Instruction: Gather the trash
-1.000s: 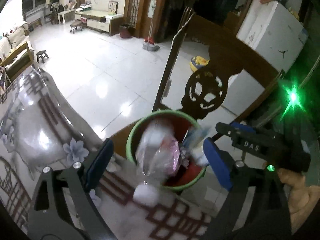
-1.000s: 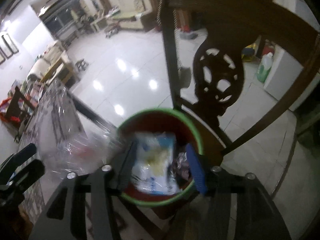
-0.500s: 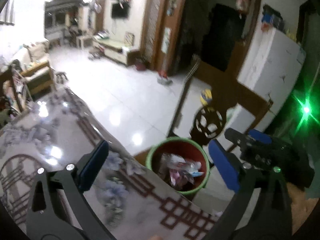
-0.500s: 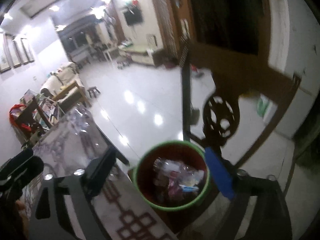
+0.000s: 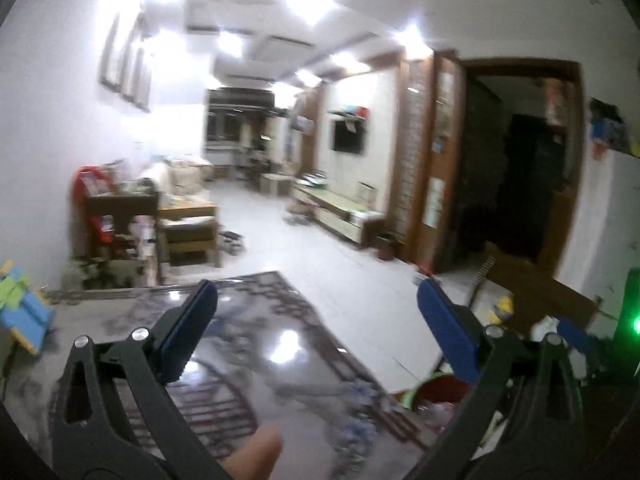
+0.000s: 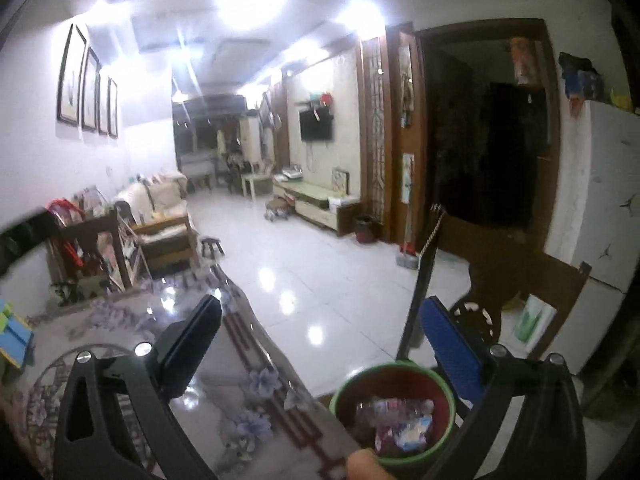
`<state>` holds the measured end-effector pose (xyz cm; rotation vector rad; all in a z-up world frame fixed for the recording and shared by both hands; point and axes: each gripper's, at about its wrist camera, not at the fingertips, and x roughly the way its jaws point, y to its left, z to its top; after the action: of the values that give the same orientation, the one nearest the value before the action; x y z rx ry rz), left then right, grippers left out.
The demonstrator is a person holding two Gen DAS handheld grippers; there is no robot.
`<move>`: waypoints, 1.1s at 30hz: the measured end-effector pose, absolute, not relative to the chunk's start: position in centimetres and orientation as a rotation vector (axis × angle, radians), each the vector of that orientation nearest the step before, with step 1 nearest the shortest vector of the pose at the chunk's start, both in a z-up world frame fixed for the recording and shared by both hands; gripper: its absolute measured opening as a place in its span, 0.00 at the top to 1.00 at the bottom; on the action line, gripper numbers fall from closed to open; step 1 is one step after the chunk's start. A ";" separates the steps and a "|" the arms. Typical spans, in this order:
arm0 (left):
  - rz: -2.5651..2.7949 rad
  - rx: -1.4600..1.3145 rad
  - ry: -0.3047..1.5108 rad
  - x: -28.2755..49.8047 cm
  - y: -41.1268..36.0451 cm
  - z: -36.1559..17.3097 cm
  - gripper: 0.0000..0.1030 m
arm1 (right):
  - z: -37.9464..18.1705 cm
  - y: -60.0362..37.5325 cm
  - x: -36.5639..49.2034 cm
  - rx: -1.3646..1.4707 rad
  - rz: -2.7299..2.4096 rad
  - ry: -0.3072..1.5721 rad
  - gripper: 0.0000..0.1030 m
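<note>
Glossy patterned tabletop (image 6: 120,368) fills the low left of both wrist views, under and ahead of the jaws, w/ white floor (image 6: 320,272) beyond. No loose wrapper or scrap shows on the part I can see; the near strip is hidden behind the gripper bodies, so can't vouch for that.

Dark wooden chair (image 6: 520,272) stands off the tabletop's right edge, ahead-right of the right gripper's jaws.

Trash bin (image 6: 394,412), green rim, red inside, sits below the jaws on the right side. From the right gripper (image 6: 320,344) it lies low and just right of centre, tucked under the blue pad; opening faces up, wrappers (image 6: 400,420) piled inside. From the left gripper (image 5: 316,328) only a sliver of the bin (image 5: 436,392) peeks out at lower right, mostly behind that gripper's right arm. So right hand is the nearer one to the bin, left hand sits more over the tabletop.

Both sets of jaws stand wide apart, nothing between the pads in either view. A fingertip (image 5: 252,452) pokes in at the bottom of the left view, another (image 6: 364,464) in the right.

My guess: contents are in, and any next pick would be on the tabletop, down-left of both jaws, i.e. left hand's side.
</note>
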<state>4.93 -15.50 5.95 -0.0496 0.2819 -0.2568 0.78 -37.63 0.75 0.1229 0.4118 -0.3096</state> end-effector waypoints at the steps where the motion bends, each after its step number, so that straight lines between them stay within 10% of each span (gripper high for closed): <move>1: -0.233 -0.065 0.292 4.9 -14.6 6.0 0.05 | 0.5 -37.2 1.2 0.137 -0.294 0.439 0.07; 33: -0.176 -0.158 0.503 6.1 -9.5 6.1 0.05 | 1.5 -33.2 1.0 0.147 -0.259 0.511 0.07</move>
<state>6.10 -9.54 6.12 -0.1581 0.5028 -0.1765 1.03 -33.17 1.46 0.1471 0.5115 -0.2586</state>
